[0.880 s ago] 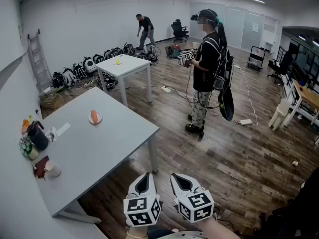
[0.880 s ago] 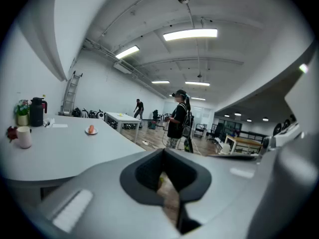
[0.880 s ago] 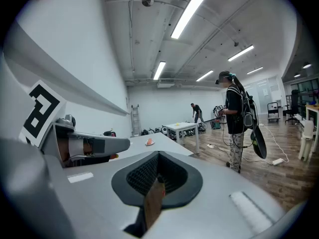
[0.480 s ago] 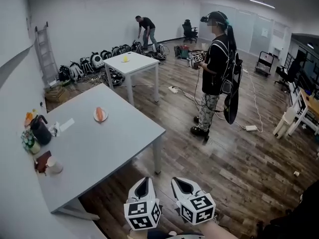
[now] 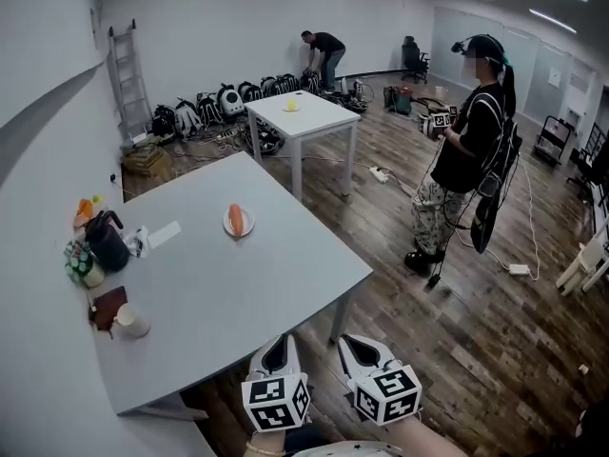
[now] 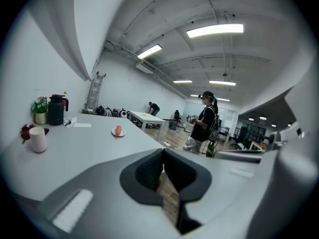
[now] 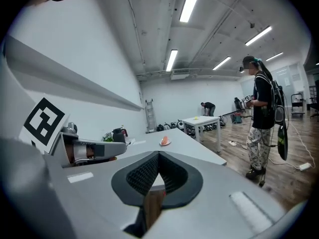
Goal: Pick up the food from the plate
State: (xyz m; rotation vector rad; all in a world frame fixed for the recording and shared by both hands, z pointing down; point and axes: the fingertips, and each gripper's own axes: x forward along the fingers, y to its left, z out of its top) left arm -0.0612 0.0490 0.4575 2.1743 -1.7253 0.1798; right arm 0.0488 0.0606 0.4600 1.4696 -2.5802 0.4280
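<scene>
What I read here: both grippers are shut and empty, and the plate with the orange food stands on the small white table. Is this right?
Not quite. The head view shows the plate with the orange food on the large grey table, not the small white table. The left gripper and right gripper are indeed shut and empty.

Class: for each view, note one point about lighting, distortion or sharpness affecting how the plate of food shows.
Head view: even ceiling light, no glare, wall bowed by the wide lens; plate small but sharp. Left gripper view: heavy fisheye, black corners, bright ceiling lamp; plate tiny. Right gripper view: same fisheye, plate tiny.
</scene>
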